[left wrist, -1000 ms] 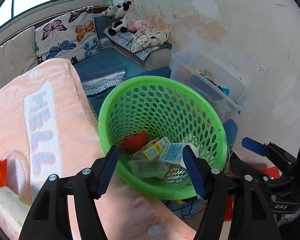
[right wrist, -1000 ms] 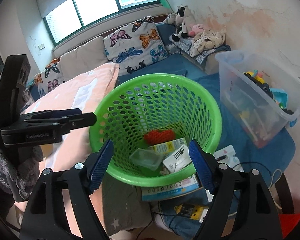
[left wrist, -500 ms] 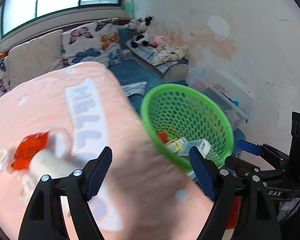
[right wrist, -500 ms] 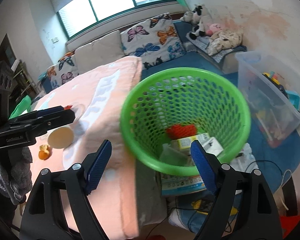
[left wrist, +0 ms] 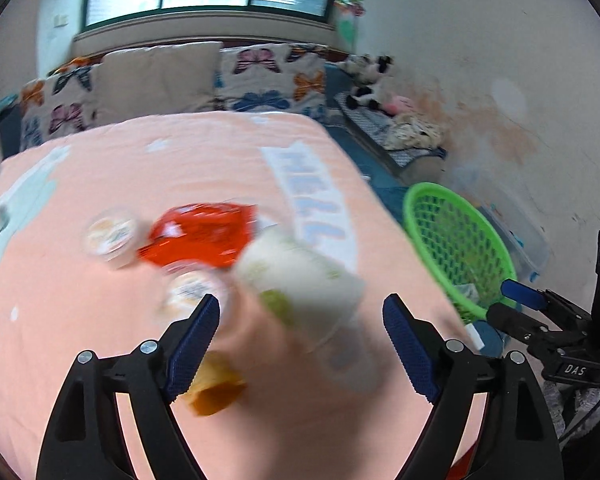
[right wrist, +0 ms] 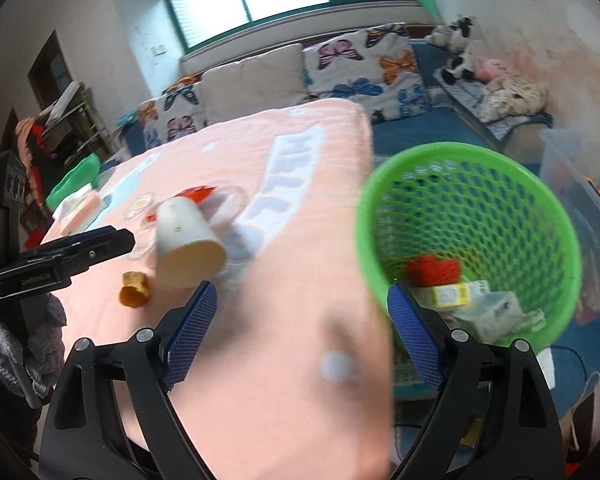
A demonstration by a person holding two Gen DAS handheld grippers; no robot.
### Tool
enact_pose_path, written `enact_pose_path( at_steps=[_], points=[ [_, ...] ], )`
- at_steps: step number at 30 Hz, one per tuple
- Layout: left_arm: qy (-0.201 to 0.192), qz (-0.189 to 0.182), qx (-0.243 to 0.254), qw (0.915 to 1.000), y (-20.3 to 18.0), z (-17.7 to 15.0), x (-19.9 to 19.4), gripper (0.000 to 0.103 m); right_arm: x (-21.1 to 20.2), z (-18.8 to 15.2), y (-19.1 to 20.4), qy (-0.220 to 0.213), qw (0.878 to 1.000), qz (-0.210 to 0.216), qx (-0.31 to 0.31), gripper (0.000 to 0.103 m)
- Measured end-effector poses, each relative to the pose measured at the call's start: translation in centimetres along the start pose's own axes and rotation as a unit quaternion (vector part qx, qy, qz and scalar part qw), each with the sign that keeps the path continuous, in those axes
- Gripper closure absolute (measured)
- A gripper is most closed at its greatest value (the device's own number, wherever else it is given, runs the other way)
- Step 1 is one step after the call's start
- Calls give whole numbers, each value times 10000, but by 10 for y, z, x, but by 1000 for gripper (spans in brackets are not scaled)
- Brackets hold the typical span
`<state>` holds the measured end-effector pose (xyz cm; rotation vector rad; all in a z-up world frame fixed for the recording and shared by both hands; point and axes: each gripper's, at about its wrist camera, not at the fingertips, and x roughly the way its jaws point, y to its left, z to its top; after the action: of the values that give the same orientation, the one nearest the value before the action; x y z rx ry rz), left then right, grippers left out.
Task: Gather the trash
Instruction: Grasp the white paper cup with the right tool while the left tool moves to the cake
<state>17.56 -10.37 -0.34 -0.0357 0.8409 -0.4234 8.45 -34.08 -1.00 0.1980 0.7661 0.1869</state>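
A white paper cup [left wrist: 300,280] lies on its side on the pink tablecloth [left wrist: 160,172]; it also shows in the right wrist view [right wrist: 186,240]. Beside it lie a red wrapper [left wrist: 200,234], two small round lidded cups [left wrist: 110,234] and an orange scrap [left wrist: 214,386]. My left gripper [left wrist: 300,338] is open and empty just in front of the paper cup. The green mesh basket [right wrist: 472,168] holds several pieces of trash beside the table. My right gripper [right wrist: 302,332] is open and empty above the table edge, left of the basket.
A clear plastic storage bin [right wrist: 580,184] stands right of the basket. A sofa with butterfly cushions [right wrist: 352,64] and soft toys [right wrist: 460,48] lies behind the table. Papers and cables [right wrist: 408,376] lie on the blue floor under the basket.
Both grippers have swung left, away from the basket and over the table. The paper cup, wrapper and small cups have come into the centre of the left view. Both grippers stay open.
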Motion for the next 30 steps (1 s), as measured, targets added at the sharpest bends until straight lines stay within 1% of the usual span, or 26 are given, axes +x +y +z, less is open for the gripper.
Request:
enact_pose_path(
  at_steps=[5, 13, 20, 30],
  points=[
    [-63, 238, -272, 9993, 34, -10, -13, 21, 18, 7, 30, 99, 9994, 212, -257, 15],
    [-77, 421, -628, 9971, 69, -24, -24, 21, 47, 21, 68, 282, 9960, 452, -714, 15],
    [-62, 476, -737, 9961, 78, -28, -25, 20, 73, 34, 90, 481, 9923, 640, -944, 15],
    [25, 471, -864, 9951, 90, -34, -22, 19, 105, 40, 105, 756, 9872, 698, -1221, 15]
  ],
)
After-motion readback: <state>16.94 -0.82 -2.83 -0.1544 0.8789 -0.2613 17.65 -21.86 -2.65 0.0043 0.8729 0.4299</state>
